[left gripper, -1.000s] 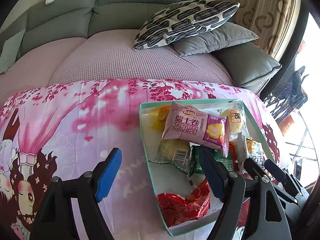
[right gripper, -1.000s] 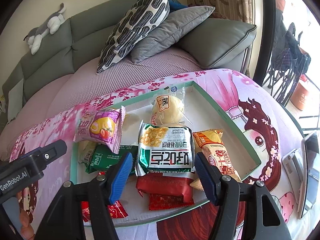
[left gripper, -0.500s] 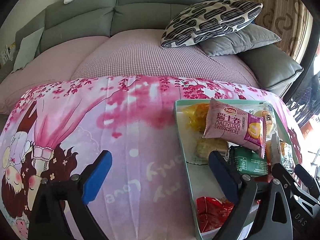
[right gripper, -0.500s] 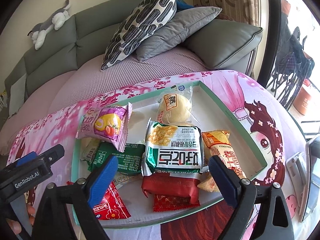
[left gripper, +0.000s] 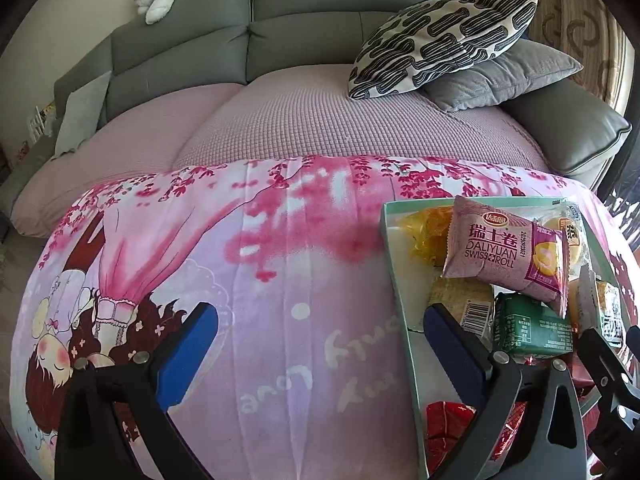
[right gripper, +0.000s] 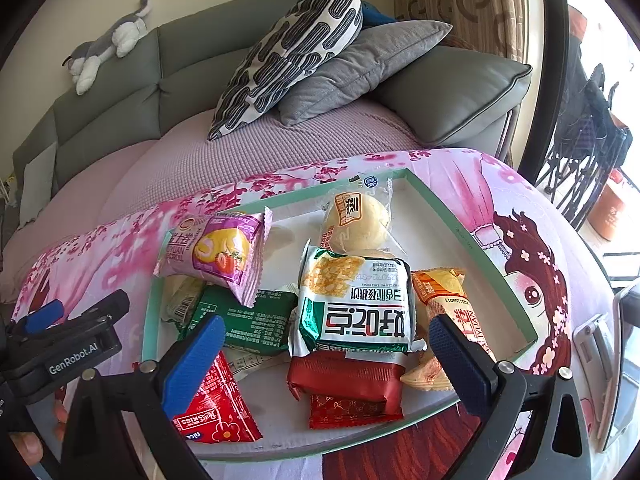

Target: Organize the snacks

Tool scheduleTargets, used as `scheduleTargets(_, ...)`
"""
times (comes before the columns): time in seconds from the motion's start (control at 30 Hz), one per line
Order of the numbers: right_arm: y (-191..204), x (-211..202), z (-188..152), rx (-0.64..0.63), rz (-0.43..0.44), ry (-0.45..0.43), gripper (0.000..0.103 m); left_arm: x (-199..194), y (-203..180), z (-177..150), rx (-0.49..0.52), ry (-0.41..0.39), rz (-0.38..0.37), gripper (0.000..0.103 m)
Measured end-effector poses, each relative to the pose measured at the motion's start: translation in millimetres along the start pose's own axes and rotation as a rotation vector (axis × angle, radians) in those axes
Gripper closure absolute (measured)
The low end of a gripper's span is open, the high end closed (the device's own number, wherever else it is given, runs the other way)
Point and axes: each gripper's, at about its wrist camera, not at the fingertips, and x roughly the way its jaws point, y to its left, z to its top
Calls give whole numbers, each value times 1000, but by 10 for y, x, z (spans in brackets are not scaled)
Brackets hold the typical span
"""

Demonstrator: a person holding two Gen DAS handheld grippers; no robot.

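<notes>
I count one tray (right gripper: 472, 236) of about ten snack packets on the pink-clothed bench (left gripper: 280, 280), sofa behind. My left tongs (left gripper: 320, 344) and right tongs (right gripper: 326, 356) gape wide, holding nothing.

Glossy plastic snack wrappers (right gripper: 352, 304), matt cloth cover (left gripper: 280, 280)

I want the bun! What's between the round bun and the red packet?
In the right wrist view, the green-and-white packet lies between round bun and red packet.

Snack packets (right gripper: 352, 308) in tray (right gripper: 460, 224) on cloth (left gripper: 280, 280)
</notes>
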Motion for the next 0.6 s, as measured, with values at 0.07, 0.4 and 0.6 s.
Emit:
scheduleTargets(0.07,6,-10,2,-1,-3,0,0,-19,4,-25,2,-2,1,1)
scheduleTargets(0.4,88,-54,-28,-22,-4,-2,0,-79,134,-190,-25,30,145,1)
scheduleTargets(0.6,168,-84,-70,-45,6,0,0,-115,267,-303,-21,46,177,1)
